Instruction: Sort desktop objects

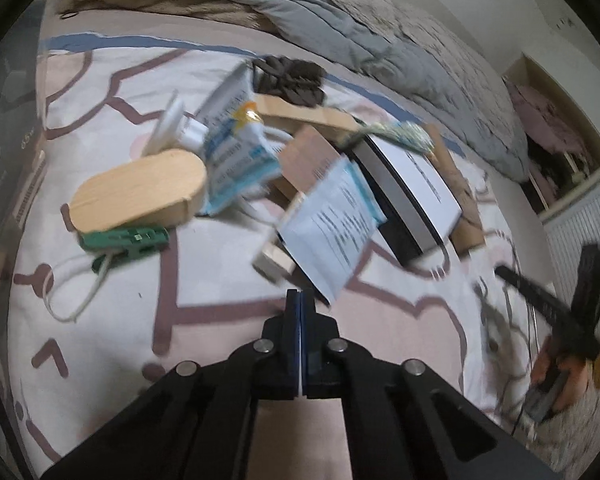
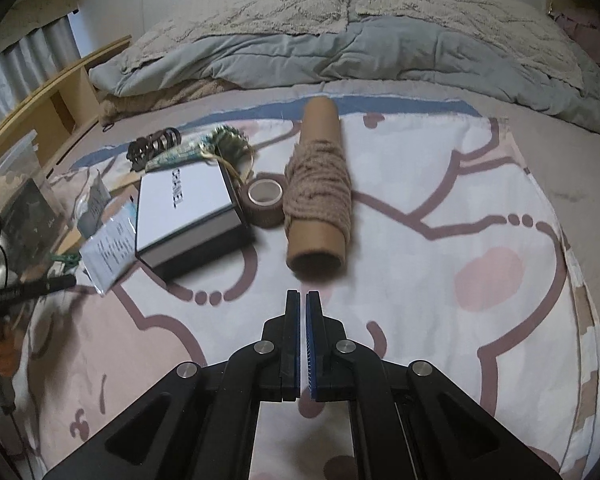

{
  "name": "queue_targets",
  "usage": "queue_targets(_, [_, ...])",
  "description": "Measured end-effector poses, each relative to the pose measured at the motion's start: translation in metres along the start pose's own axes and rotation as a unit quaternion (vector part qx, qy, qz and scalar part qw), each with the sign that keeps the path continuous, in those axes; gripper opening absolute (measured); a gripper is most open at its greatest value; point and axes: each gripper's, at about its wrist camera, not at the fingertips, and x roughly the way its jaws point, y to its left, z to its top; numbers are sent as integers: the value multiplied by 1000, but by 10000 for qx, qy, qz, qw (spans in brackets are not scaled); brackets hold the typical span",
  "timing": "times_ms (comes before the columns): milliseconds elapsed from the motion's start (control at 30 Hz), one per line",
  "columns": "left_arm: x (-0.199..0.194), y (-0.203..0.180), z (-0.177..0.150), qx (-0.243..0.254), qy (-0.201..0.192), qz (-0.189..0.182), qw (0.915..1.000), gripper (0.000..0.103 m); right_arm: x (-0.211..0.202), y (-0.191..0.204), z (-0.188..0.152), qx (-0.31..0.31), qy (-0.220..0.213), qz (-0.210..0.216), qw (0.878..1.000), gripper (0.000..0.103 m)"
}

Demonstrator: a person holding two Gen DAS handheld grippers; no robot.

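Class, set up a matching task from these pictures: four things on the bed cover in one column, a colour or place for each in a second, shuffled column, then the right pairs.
Things:
1. clothes peg
2. cardboard tube
3. tape roll
4. black-and-white box

Descriptions:
A. wound with tan yarn
B. green
C. between box and tube
D. white lid with black lettering

Pairs: 1-B, 2-A, 3-C, 4-D
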Motion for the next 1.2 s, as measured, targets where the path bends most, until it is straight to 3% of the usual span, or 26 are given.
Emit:
queue_targets(67, [-2,-8,-4,250,33,95,9996,1,-1,2,3,5,-31,8,10000,3])
queue_targets(167, [-6,-25,-4,818,-135,560,9950,1,-1,6,7,1,-47,22,10000,3])
queue_targets(300, [-7,-33,11,873,-443,797,9920,3,0,10,12,15,-85,58,9999,3])
queue_targets(367, [-3,-34,21,843,-492,854,9916,11,1,11,17,19,-135,73,9999,3])
queue_targets(433, [1,-37,34,810,-560,880,9912,38,1,11,27,28,-216,82,9997,3])
queue_targets(467, [4,-39,40,822,-634,923,9903,43,1,10,29,30,-243,79,9997,3])
queue_targets(667, [27,-47,59,1224,-829,1387,9792,46,2,3,48,199,-427,62,9989,3])
queue_targets(767, [41,-49,59,1338,-634,1262,9809,46,5,-3,52,292,-471,62,9984,3])
queue_targets(900, [53,-63,39,1733,-265,995,9795,23,12,-6,55,342,-446,36,9984,3])
queue_targets(1000, [60,-65,16,1707,270,445,9839,11,17,-7,59,389,-458,54,9982,3])
queue_targets(1100, [50,-73,-2,1918,284,147,9809,10,20,-7,63,401,-471,65,9981,3])
queue_targets(1200, [42,-74,-14,1862,620,-346,9800,10,24,-7,68,419,-477,76,9980,3])
